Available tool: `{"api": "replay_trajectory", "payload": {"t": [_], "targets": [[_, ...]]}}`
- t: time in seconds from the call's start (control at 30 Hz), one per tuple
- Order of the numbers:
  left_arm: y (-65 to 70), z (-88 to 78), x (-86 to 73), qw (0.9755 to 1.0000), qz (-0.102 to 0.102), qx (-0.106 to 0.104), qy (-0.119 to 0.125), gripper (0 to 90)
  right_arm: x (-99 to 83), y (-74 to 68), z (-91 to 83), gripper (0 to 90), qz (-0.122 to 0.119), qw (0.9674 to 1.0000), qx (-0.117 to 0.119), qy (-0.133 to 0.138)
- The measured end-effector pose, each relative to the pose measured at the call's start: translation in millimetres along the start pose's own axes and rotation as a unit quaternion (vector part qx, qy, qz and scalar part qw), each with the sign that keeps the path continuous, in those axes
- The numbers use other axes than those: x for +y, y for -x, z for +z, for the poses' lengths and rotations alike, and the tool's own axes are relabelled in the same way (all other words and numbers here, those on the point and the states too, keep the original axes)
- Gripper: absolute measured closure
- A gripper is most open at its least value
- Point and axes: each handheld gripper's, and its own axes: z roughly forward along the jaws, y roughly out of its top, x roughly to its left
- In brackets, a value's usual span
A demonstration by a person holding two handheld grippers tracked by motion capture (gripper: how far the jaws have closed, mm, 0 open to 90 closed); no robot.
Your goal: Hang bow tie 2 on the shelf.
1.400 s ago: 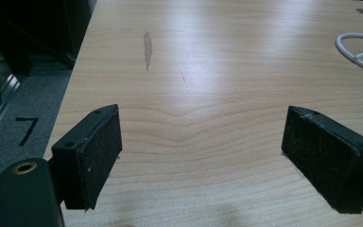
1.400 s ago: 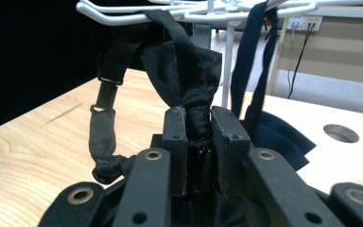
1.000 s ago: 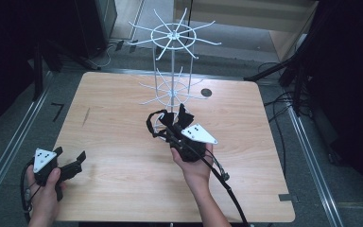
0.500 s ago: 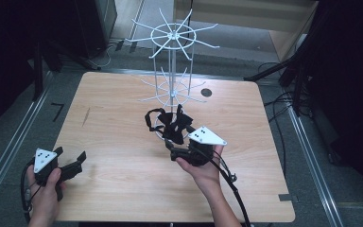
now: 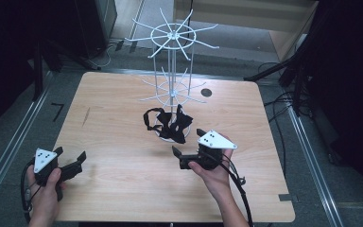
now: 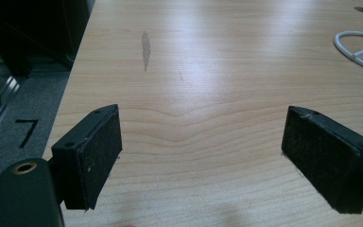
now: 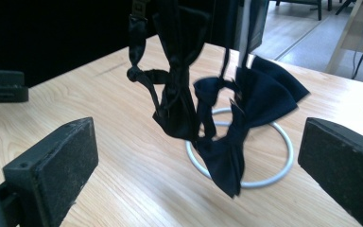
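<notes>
1. White wire rack (image 5: 172, 71), spoked tiers, ring base; centre-top of high view.
2. Black satin bow ties (image 5: 170, 124) hang low on rack; straps tangled, count unclear.
3. Left gripper (image 5: 70, 162), lower left: jaws apart, empty.
4. Right gripper (image 5: 185, 147), centre-right: jaws apart, empty.
5. Wood-grain table (image 5: 123, 142).

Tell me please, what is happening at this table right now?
A person holds a two-jaw gripper in each hand over a light wooden table. Two black fabric bow ties hang on the lower arms of a white wire rack, above its ring base. The right gripper is open and empty, just in front of the bow ties. The left gripper is also open and holds nothing, near the table's front left corner.
</notes>
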Motion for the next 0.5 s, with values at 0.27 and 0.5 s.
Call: {"api": "replay_trajectory", "payload": {"t": [0.27,0.5], "targets": [[0.5,0.0,-0.1,1.0,0.0,0.0,0.0,13.5,-8.3,10.6,-12.5,0.0,0.004,1.0,-0.007,-0.001],[0.8,-0.1,-0.1,1.0,0.001,0.001,0.0,13.5,-17.7,20.5,-23.6,0.0,0.01,0.9998,-0.017,-0.001]]}}
